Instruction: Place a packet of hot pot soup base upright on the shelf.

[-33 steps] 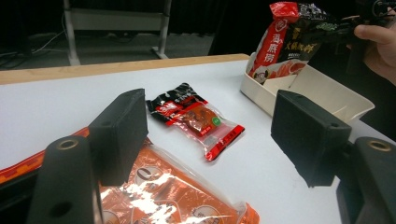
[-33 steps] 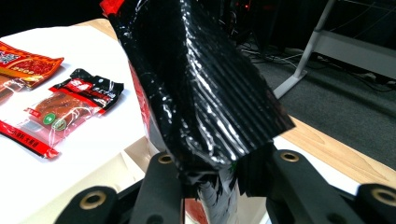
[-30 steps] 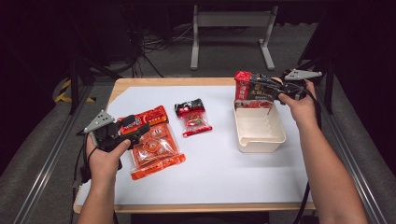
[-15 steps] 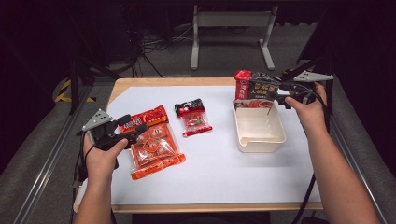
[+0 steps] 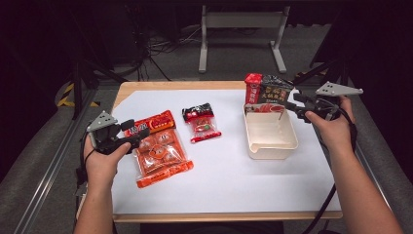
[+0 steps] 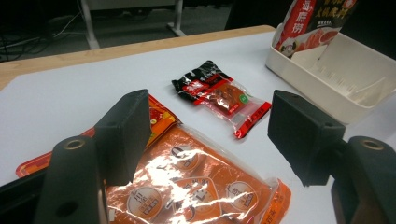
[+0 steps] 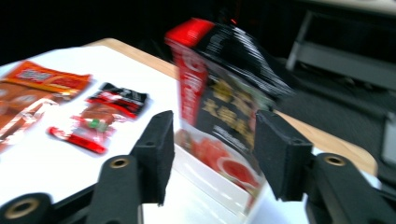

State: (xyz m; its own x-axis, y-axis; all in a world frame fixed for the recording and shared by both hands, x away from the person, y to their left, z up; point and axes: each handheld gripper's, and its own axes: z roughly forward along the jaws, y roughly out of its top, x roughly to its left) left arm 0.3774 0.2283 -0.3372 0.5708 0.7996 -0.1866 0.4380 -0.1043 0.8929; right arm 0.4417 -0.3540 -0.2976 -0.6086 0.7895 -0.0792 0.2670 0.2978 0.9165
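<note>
High view: right gripper (image 5: 292, 106) just beside the black-red pouch (image 5: 267, 91) standing in the white tray (image 5: 271, 144) on the table (image 5: 234, 180); jaws apart, just been closing, not pressing it; left gripper (image 5: 130, 134) over orange pack (image 5: 160, 155).
Left gripper view: jaws apart above orange pack (image 6: 187, 186).
Right gripper view: pouch (image 7: 224, 79) beyond open jaws.

High view above table (image 5: 219, 190), claw views close and low, sharing the snack packets (image 6: 219, 95)

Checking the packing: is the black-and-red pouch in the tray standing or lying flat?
Standing. The black-and-red pouch leans upright at the far end of the cream plastic tray, its top above the rim.
</note>
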